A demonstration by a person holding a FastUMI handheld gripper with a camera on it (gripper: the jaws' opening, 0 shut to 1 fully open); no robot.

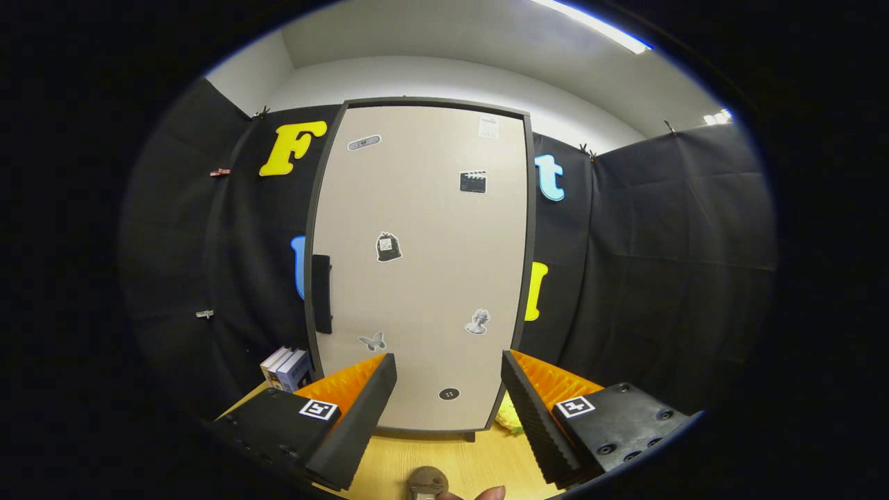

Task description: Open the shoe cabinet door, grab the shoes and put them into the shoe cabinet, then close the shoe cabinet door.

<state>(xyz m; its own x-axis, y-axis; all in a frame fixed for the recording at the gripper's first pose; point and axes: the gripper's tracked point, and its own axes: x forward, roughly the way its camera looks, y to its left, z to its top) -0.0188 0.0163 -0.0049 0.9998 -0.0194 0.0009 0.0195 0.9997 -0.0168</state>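
Observation:
A tall beige shoe cabinet door (424, 264) with a dark frame stands straight ahead, shut, with several small stickers on it. Its black handle (321, 294) runs vertically along the door's left edge, beyond and above my left finger. My gripper (448, 375) is open, its two orange-and-black fingers spread wide in front of the door's lower part with nothing between them. A yellow thing (512, 417) peeks out at the cabinet's lower right corner, behind my right finger; I cannot tell what it is.
The cabinet stands on a wooden tabletop (444, 458). A few books (286, 368) stand to the left of the cabinet base. A fingertip (492, 494) and a round brown object (427, 480) show below the fingers. Black cloth walls surround the booth.

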